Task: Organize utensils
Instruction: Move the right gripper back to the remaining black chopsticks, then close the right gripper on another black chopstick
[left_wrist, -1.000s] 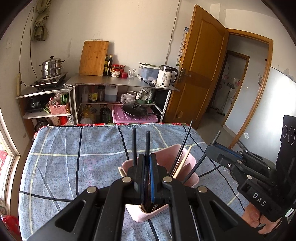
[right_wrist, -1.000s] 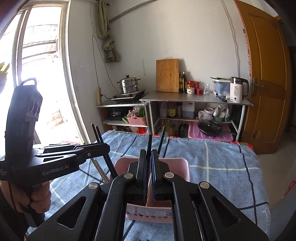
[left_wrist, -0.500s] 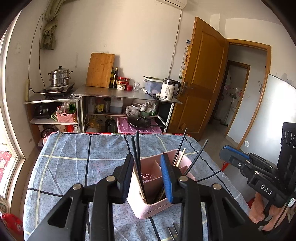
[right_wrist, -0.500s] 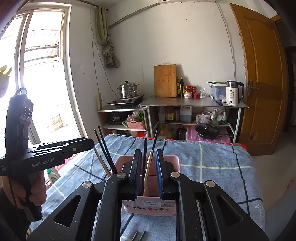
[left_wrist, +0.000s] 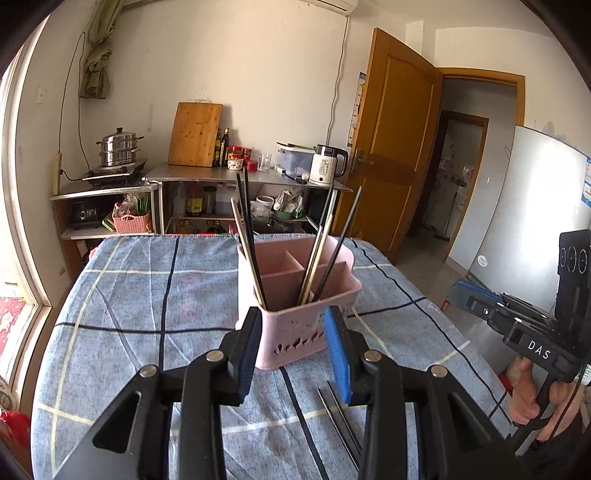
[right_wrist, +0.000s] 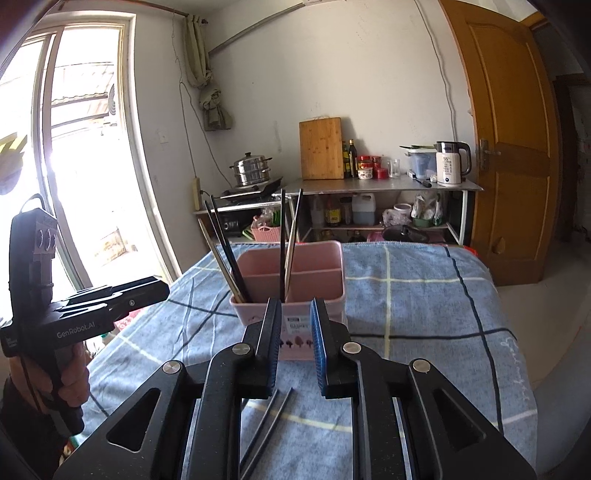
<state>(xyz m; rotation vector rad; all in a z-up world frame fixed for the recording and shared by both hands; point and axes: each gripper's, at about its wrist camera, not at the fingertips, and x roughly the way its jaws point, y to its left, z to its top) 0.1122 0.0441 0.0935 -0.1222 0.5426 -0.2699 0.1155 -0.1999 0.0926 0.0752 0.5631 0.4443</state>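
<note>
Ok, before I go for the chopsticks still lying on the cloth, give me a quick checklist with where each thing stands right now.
1. Left gripper free: ok, its jaws have just been opening, nothing between them.
2. Right gripper free: ok, its jaws have just been opening too, nothing held.
3. Pink holder upright on the tablecloth: ok.
4. Chopsticks in holder settled: ok, leaning against its walls, none held.
5. Loose chopsticks reachable: ok, flat on the cloth in front of the holder, partly hidden by the gripper.
6. Number of loose chopsticks: cannot tell, at least two show.
</note>
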